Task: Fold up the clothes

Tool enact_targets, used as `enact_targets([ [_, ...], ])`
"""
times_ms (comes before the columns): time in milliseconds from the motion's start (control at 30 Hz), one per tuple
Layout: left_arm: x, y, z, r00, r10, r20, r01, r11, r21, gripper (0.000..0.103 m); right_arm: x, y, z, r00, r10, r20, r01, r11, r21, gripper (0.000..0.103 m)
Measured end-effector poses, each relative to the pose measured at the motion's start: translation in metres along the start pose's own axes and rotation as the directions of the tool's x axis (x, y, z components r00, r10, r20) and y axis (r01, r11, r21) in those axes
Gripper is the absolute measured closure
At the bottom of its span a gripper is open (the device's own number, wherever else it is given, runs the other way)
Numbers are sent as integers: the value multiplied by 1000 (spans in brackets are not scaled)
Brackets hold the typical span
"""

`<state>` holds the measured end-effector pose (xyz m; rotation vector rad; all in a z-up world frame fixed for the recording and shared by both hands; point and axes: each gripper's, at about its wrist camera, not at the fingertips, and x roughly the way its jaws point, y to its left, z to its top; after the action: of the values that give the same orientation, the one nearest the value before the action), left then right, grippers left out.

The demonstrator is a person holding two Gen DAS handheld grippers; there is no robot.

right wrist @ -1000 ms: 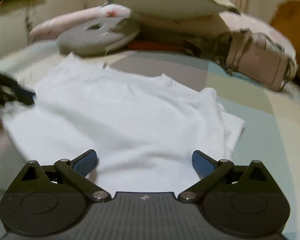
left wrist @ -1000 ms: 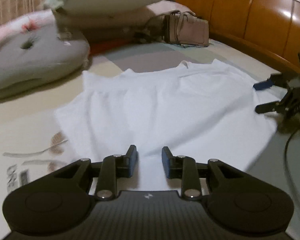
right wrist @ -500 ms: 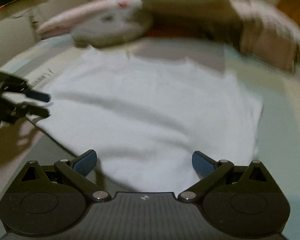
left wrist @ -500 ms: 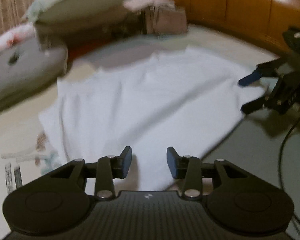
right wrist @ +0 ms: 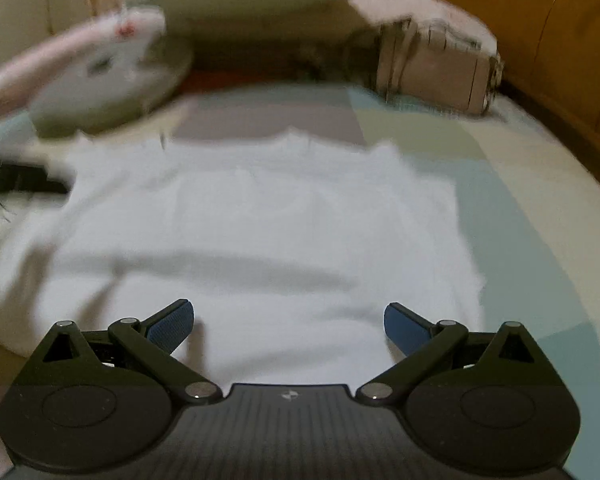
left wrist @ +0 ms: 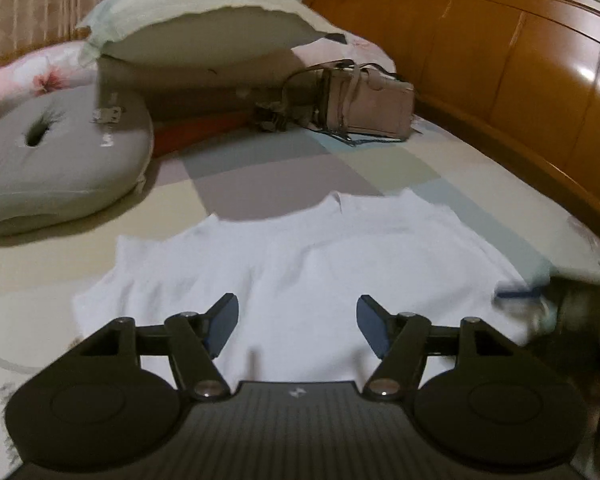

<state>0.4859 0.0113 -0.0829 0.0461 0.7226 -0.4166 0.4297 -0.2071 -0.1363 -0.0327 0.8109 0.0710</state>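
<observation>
Bed (left wrist: 440, 168) w/ white shirt (left wrist: 320, 264) lying flat just ahead of both claws, collar at far end. Left claw (left wrist: 296, 322) was nearly pinched on the near hem a sec ago; now jaws opening, nothing btwn them. It has let go. Right claw (right wrist: 288, 322) spread wide, empty, as before. Looks like fold step done; regrasp next.
</observation>
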Motion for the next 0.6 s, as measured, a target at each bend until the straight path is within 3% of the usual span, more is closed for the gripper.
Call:
enact_targets([
  [33,13,0,6,1000,5,-7,-5,1000,-6,36,7,4,-4,1000,-16,-17,16,1000,-5,0],
  [167,57,11,7,995,80,-64,-83,996,-34,37,4,-2,-15,999,1,49,-3,999,33,0],
  [333,76,32,6,981,175,-84,-185,974,-132,37,2,-5,-28,993,12,116,-15,1000,27,0],
  [433,77,24,11,968,230,-98,-240,966,-99,37,0,-11,-30,992,44,121,-47,999,20,0],
  [533,64,18,15,968,225,-109,-237,964,-119,42,-5,-13,-29,991,72,111,-71,997,-9,0],
  [600,49,14,10,980,180,-87,-188,977,-98,35,-7,-14,-27,991,85,100,-84,996,-16,0],
])
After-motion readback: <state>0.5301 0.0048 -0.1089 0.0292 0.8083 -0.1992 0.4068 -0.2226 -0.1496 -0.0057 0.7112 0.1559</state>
